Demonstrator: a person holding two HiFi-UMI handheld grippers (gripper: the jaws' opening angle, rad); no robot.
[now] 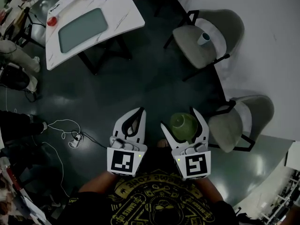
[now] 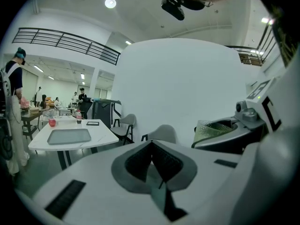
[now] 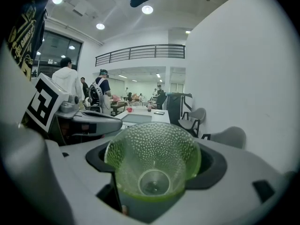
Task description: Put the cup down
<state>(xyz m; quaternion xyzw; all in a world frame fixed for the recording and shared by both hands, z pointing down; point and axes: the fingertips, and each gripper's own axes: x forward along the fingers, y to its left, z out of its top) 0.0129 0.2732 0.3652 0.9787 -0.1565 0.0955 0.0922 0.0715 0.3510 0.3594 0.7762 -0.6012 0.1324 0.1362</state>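
A translucent green cup [image 1: 183, 124] with a bumpy wall sits between the jaws of my right gripper [image 1: 180, 118], which is shut on it over the dark floor. In the right gripper view the green cup [image 3: 152, 165] fills the middle, its mouth facing outward, held in the right gripper [image 3: 152, 172]. My left gripper [image 1: 139, 111] hangs beside it on the left, its jaws together and empty. The left gripper view shows the left gripper [image 2: 152, 146] closed, with the green cup [image 2: 211, 128] off to the right.
A white table [image 1: 126, 13] with a grey-green mat stands far left. Two grey chairs [image 1: 192, 46] [image 1: 229, 125] line a curved white wall [image 1: 262, 46]; the farther one bears a small cup [image 1: 204, 38]. Cables [image 1: 70, 135] lie on the floor. People stand far off.
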